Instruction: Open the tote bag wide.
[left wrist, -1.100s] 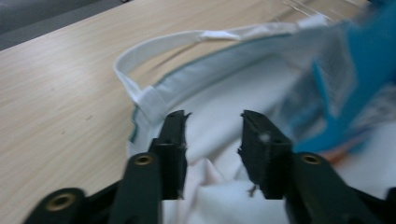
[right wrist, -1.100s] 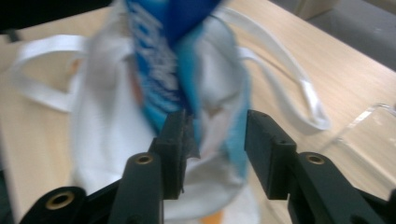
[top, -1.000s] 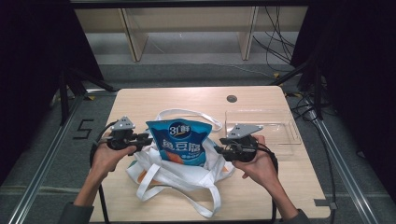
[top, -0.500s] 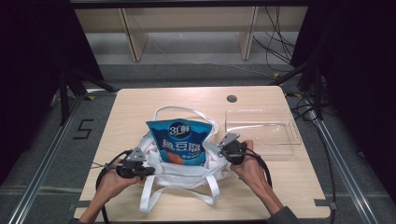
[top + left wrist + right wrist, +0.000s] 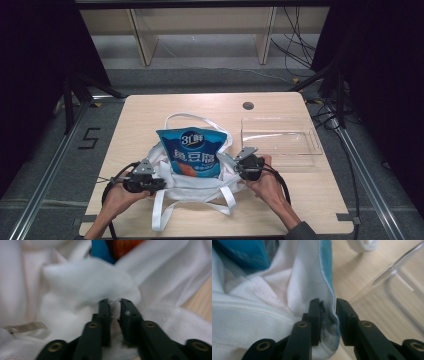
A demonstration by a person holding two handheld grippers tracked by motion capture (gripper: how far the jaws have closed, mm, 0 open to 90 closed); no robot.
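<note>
High view: nearest the person, loose white handles [image 5: 165,212] trail toward the near table [image 5: 310,200] edge. Just beyond, the left gripper [image 5: 159,184] and right gripper [image 5: 239,167] sit at opposite sides of the white cloth bag [image 5: 195,182], which lies near-centre on the table with a blue snack packet [image 5: 192,155] standing in its mouth. Left gripper view: jaws clenched on a fold of bag cloth [image 5: 100,287]. Right gripper view: jaws grasping the bag's rim [image 5: 327,277], cloth pinched between them. Farther right, a clear plastic tray [image 5: 280,137] stands apart from the bag.

Risk, as judged: both pinches take only thin cloth near the jaw tips. Uneven pulling could slip one edge free. The packet looks upright but unsupported; slack cloth could let it topple.
</note>
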